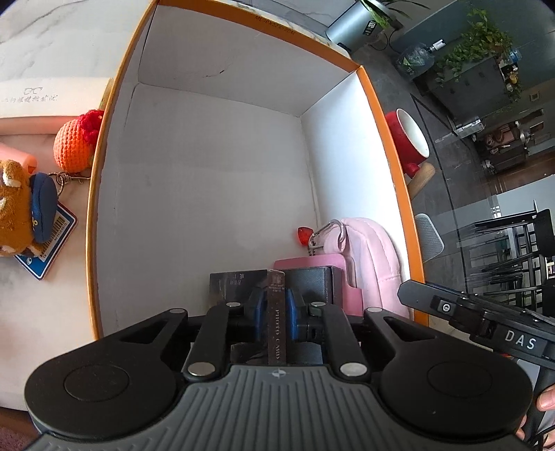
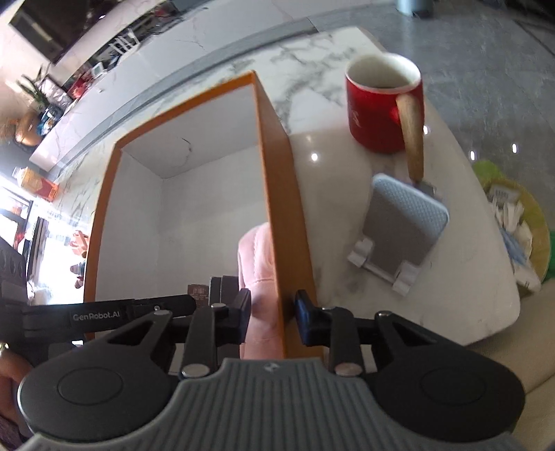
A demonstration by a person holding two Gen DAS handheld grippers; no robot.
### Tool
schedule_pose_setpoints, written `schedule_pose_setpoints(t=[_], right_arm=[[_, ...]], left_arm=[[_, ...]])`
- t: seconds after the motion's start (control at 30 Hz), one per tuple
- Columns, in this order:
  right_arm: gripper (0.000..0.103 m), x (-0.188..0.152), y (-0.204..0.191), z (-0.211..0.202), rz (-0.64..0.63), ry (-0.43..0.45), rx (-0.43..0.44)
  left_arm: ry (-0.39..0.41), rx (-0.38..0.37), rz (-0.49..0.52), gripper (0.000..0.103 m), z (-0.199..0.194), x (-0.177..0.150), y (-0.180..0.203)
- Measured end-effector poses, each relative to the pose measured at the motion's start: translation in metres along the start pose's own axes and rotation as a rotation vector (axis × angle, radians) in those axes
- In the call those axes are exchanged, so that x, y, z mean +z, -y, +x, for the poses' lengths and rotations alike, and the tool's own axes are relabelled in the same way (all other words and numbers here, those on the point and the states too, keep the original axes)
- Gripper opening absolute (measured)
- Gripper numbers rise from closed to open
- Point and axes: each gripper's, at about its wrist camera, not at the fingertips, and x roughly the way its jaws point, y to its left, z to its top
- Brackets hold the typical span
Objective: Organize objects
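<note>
The left gripper [image 1: 276,310] clamps a slim dark photo-card box [image 1: 276,312] inside the orange-rimmed white cardboard box [image 1: 114,145]; the right gripper [image 2: 272,317] straddles its wall, unclenched.

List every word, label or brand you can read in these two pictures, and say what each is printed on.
"PHOTO CARD": spine of the dark box in the left tool.
"DAS": right tool's body.
"GenRobot.AI": left tool's body.
Blue tag, white box, orange box rim: print too small to read.
</note>
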Motion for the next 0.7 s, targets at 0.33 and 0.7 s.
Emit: schedule_pose_setpoints(t=[0.33,0.7], right_arm=[[0.039,-0.011,-0.023,-0.022,-0.094,0.076,-0.002],[0.024,-0.028,-0.067,0.010,-0.289,-0.086,0.011]], left_arm=[[0.042,0.105,0.118,0.018,-0.017,-0.008,0.018],[0.046,0.101,0.157,0.018,-0.014,-0.011,0.021]])
